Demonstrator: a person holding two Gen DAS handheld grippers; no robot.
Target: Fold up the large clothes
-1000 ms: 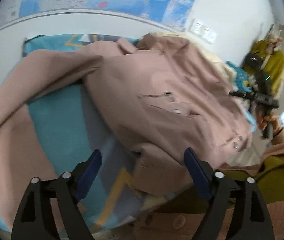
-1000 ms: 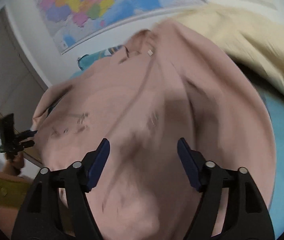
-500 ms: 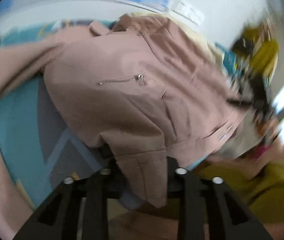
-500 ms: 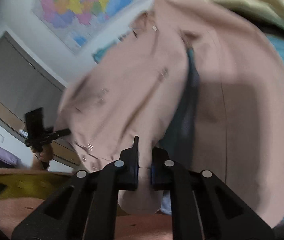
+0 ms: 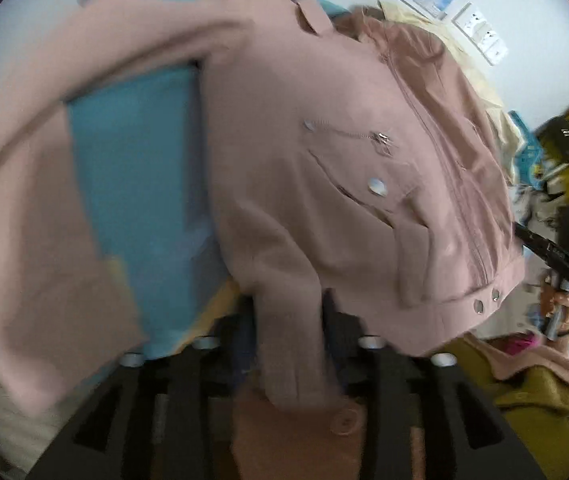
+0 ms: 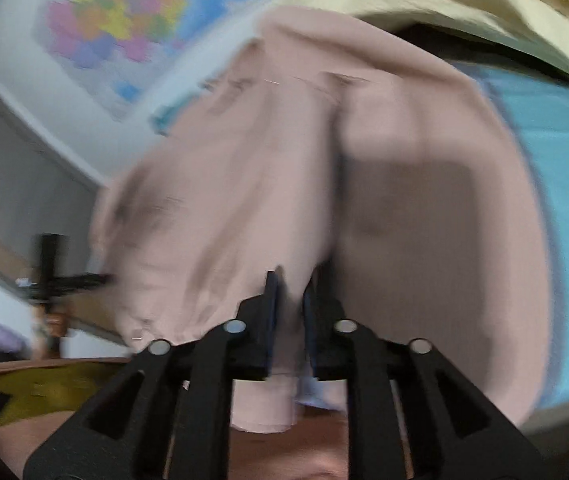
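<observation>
Pink jacket [image 5: 324, 200] collar far, hem near

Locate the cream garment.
In the right wrist view, the cream garment lies top right, behind the pink jacket, above the blue cover.

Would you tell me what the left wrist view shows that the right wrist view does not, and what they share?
Only the left wrist view shows the jacket's front: its zip, a zipped pocket and silver snaps, with wall sockets behind.

Only the right wrist view shows the cream garment, a plain pink side of the jacket and a grey door.

Both show pink jacket fabric between opening jaws, left gripper and right gripper, the blue cloth under it and a wall map.
</observation>
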